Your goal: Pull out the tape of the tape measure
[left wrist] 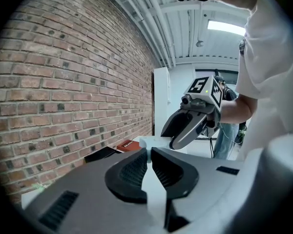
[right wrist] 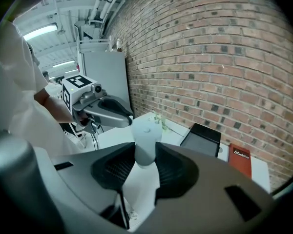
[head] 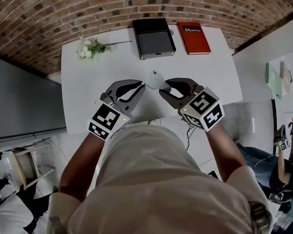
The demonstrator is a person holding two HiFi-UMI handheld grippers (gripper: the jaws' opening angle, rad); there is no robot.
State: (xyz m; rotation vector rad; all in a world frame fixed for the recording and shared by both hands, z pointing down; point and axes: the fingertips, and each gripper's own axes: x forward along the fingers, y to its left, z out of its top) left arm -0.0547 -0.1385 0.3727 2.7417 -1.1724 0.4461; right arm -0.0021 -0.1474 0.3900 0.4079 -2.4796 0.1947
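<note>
Legible only on red book [head: 194,37], at one o'clock on worktop [head: 88,91]: white lettering near its top edge, seemingly "Mobilier".

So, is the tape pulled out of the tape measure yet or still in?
Still in. The left gripper pinches the tape end right against the tape measure held by the right gripper; no strip spans between them.
</note>
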